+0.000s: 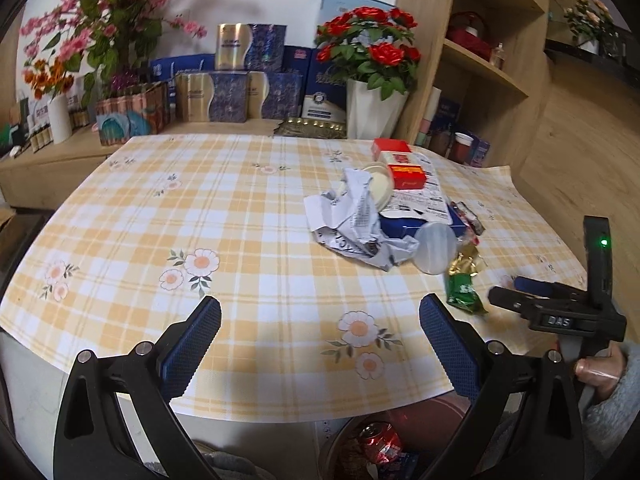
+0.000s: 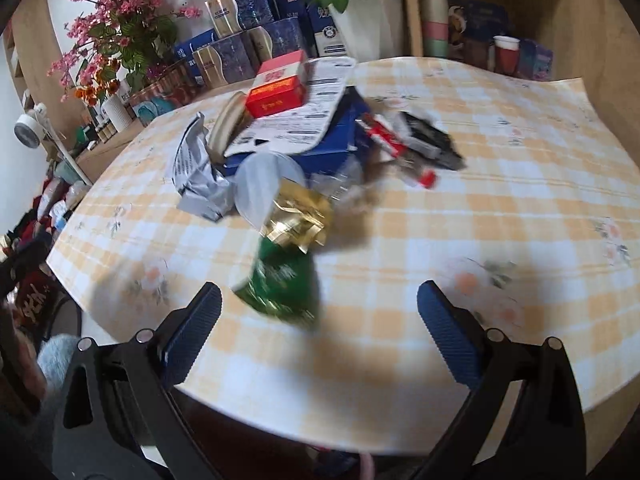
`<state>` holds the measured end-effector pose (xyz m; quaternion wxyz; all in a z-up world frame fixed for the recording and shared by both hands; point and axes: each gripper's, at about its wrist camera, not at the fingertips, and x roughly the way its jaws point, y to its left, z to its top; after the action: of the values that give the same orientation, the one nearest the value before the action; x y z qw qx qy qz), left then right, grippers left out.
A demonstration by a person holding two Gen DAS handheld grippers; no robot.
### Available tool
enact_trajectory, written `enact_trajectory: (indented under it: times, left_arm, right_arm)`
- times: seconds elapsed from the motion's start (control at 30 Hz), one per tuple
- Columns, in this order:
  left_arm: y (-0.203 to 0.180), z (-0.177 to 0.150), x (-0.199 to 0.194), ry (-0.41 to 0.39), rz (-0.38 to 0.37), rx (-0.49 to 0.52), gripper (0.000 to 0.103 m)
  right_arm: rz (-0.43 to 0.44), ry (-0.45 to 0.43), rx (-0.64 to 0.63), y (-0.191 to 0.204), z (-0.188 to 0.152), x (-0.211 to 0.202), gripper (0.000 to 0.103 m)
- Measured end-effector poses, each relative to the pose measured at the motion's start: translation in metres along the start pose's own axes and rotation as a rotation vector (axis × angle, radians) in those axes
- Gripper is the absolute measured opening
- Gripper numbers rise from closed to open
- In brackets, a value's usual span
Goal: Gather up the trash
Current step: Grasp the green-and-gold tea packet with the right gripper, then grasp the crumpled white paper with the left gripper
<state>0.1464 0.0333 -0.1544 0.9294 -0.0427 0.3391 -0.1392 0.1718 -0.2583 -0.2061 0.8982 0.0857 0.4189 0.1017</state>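
A pile of trash lies on the checked tablecloth (image 1: pixel 240 220): crumpled grey paper (image 1: pixel 356 224), a clear plastic cup (image 1: pixel 434 248), a gold wrapper (image 1: pixel 466 262), a green packet (image 1: pixel 464 292), a blue box (image 2: pixel 336 140) and red boxes (image 1: pixel 406 174). My left gripper (image 1: pixel 320 332) is open and empty over the table's near edge, left of the pile. My right gripper (image 2: pixel 318 320) is open, with the green packet (image 2: pixel 280 284) just ahead of its fingers; it also shows in the left wrist view (image 1: pixel 536 296) beside the packet.
A bin (image 1: pixel 376 448) with a red can and wrappers stands under the table's near edge. A white pot of red roses (image 1: pixel 372 108), boxes and pink flowers (image 1: pixel 112 20) line the back. Wooden shelves (image 1: pixel 488 64) stand at the right.
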Motion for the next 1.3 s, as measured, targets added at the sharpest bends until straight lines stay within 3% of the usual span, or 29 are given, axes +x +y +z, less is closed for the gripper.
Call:
enact_trajectory:
  times: [0.03, 0.3, 0.37, 0.4, 0.43, 0.47, 0.63, 0.73, 0.93, 1.3]
  left_arm:
    - [0.003, 0.000, 0.002, 0.006, -0.006, -0.014, 0.097]
    - [0.021, 0.003, 0.017, 0.045, -0.043, -0.116, 0.097]
    - [0.021, 0.003, 0.021, 0.053, -0.049, -0.118, 0.097]
    - [0.021, 0.004, 0.023, 0.056, -0.055, -0.119, 0.097]
    - [0.020, 0.004, 0.025, 0.059, -0.061, -0.121, 0.097]
    - [0.019, 0.006, 0.028, 0.063, -0.072, -0.124, 0.097]
    - [0.011, 0.017, 0.047, 0.072, -0.131, -0.123, 0.097]
    - [0.008, 0.026, 0.065, 0.086, -0.176, -0.173, 0.095]
    - [-0.007, 0.045, 0.116, 0.145, -0.193, -0.231, 0.090]
    - [-0.014, 0.057, 0.175, 0.218, -0.069, -0.279, 0.090]
  right_arm:
    - [0.006, 0.011, 0.009, 0.003, 0.003, 0.008, 0.086]
    - [-0.042, 0.021, 0.108, 0.003, 0.018, 0.043, 0.086]
    - [-0.062, 0.024, 0.091, 0.005, 0.021, 0.045, 0.082]
    - [-0.061, 0.026, 0.074, 0.007, 0.021, 0.046, 0.076]
    - [-0.051, 0.035, 0.047, 0.010, 0.021, 0.046, 0.056]
    - [-0.046, 0.043, 0.025, 0.012, 0.020, 0.046, 0.044]
    - [-0.036, 0.020, -0.057, 0.024, 0.010, 0.031, 0.039]
    - [-0.029, -0.009, -0.028, 0.019, 0.006, 0.018, 0.038]
    - [-0.011, -0.030, 0.056, 0.001, -0.002, 0.004, 0.038]
    - [-0.003, -0.062, 0.085, -0.013, -0.004, -0.007, 0.038]
